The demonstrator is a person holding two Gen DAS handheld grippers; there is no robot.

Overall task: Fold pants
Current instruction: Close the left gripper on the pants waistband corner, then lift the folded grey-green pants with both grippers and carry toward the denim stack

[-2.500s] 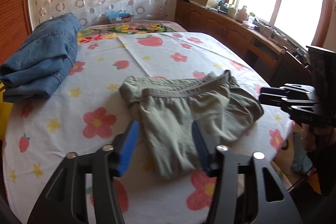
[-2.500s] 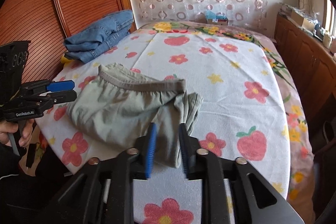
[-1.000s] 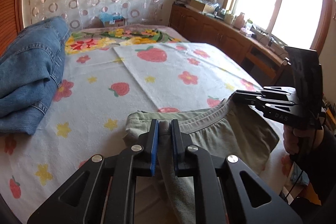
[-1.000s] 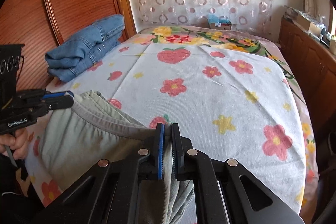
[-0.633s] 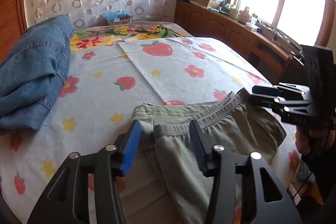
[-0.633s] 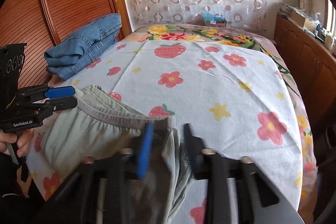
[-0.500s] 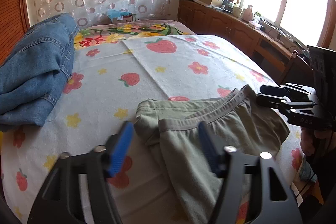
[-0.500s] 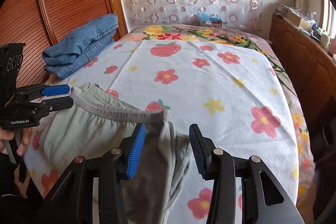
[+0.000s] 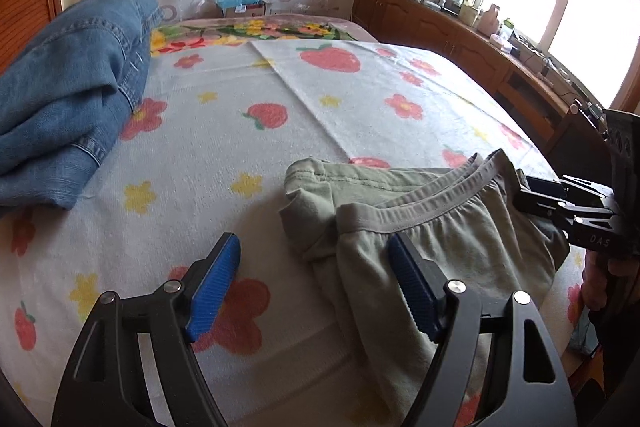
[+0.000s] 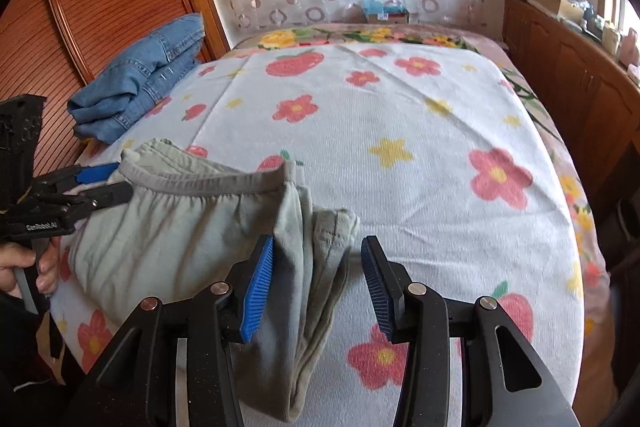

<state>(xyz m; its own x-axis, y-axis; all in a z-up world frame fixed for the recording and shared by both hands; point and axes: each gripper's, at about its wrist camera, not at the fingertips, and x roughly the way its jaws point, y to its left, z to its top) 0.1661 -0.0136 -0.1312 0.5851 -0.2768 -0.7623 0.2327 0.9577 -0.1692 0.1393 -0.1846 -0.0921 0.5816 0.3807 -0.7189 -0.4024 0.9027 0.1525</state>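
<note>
The olive-green pants (image 9: 440,239) lie folded on the flowered bed cover (image 9: 352,95), elastic waistband on top. My left gripper (image 9: 312,283) is open and empty, just behind the pants' left end. My right gripper (image 10: 318,283) is open and empty, with the pants' right end (image 10: 316,255) lying between its blue pads without being held. Each gripper shows in the other's view: the right one (image 9: 568,203) at the pants' right edge, the left one (image 10: 96,183) at the left waistband corner.
A folded pile of blue jeans (image 9: 68,99) lies at the bed's left side, also in the right wrist view (image 10: 144,75). A wooden headboard (image 10: 92,11) stands on the left. A wooden cabinet (image 9: 460,39) runs under the window on the right.
Both grippers were shut on the waistband ends a second ago. Both have opened, let the pants go and drawn back a little. The pants now rest folded on the bed.
</note>
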